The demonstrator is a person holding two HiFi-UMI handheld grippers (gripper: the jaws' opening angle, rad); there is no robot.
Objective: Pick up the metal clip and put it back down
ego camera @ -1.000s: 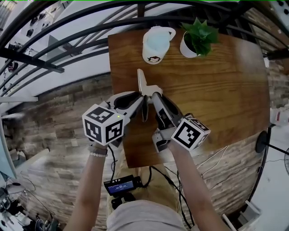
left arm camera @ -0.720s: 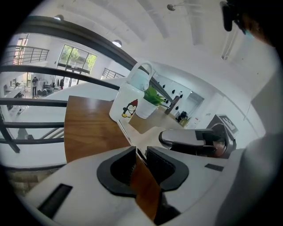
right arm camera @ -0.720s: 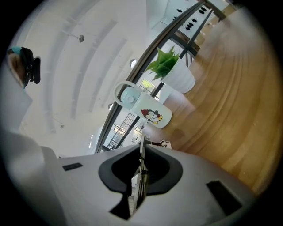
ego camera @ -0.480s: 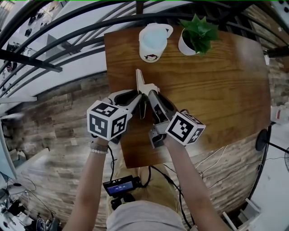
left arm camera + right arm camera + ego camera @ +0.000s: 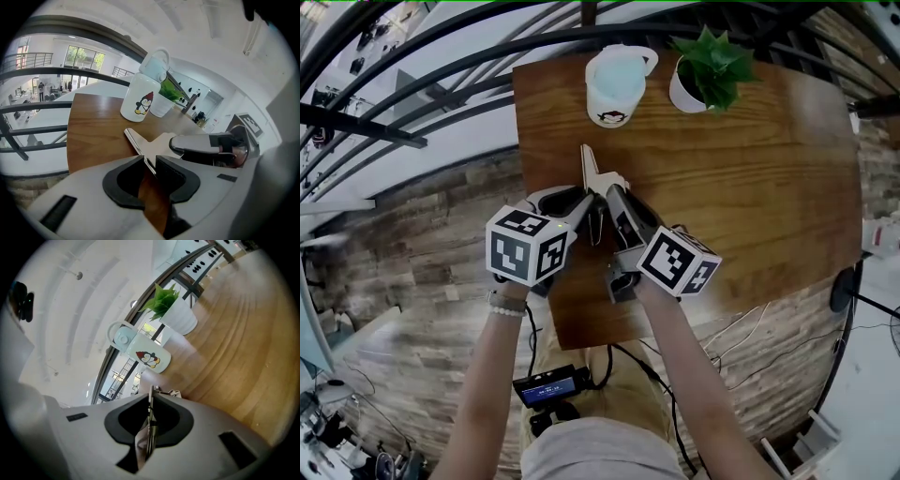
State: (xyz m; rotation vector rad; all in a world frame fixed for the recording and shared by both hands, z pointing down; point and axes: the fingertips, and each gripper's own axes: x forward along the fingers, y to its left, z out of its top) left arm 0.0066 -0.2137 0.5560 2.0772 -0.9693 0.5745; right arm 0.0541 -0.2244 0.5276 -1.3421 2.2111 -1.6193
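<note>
While the head view shows both tools meeting over the near left part of the table (image 5: 750, 178), it does not show how their jaws stand. The two gripper views do. In its own view the left gripper (image 5: 151, 161) is clamped on a thin metal edge of the clip (image 5: 151, 140), pads tight on either side. The right gripper (image 5: 151, 401) pinches the clip's (image 5: 149, 427) thin wire arms, seen edge-on between its pads. From above, the clip (image 5: 593, 171) sticks out past the left gripper (image 5: 592, 208) and the right gripper (image 5: 614, 192), pointing toward the mug (image 5: 617, 84). The left gripper view also catches the right gripper (image 5: 206, 147) from the side, reaching in over the clip's flat plate.

Beyond the clip stand the penguin mug and a potted plant (image 5: 708, 73), side by side at the table's far edge and well apart from the clip. Both also show in the left gripper view and the right gripper view. A dark railing (image 5: 441, 84) curves past the table's far and left sides.

From above, the left cube (image 5: 528, 246) and right cube (image 5: 678, 261) cover the gripper bodies and the hands. I cannot tell whether the clip rests on the wood or hangs just above it. Its full shape is hard to make out in any view.
</note>
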